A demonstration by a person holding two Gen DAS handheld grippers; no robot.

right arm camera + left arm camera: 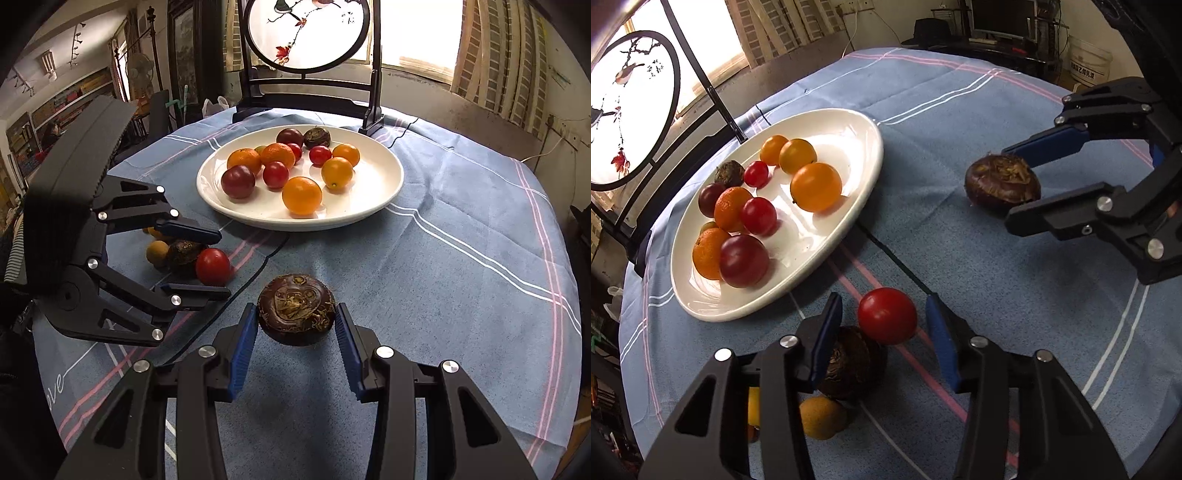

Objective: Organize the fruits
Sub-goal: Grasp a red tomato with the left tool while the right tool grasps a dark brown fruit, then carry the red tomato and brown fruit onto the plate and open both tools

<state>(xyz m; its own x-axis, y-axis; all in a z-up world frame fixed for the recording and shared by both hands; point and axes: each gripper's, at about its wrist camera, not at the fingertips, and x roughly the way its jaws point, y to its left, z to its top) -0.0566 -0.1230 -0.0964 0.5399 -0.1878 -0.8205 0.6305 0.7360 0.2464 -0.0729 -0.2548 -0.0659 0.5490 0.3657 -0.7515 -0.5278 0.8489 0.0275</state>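
Note:
My left gripper (883, 297) is open around a red cherry tomato (887, 320) on the blue cloth, with a thin gap showing at each blue pad. In the right wrist view the left gripper (223, 265) brackets the same tomato (212, 266). My right gripper (296, 306) is shut on a dark, flat water chestnut (295, 310), its pads touching both sides. From the left wrist view, the right gripper (1004, 186) holds that chestnut (1003, 184) at the right. The white plate (849, 122) holds several orange, red and dark fruits.
Just behind the tomato lie a second dark chestnut (849, 365), a brown round fruit (822, 417) and a yellow one (753, 406). A black-framed round painted screen (306, 33) stands behind the plate (369, 206). A thin black cable (258, 273) crosses the cloth.

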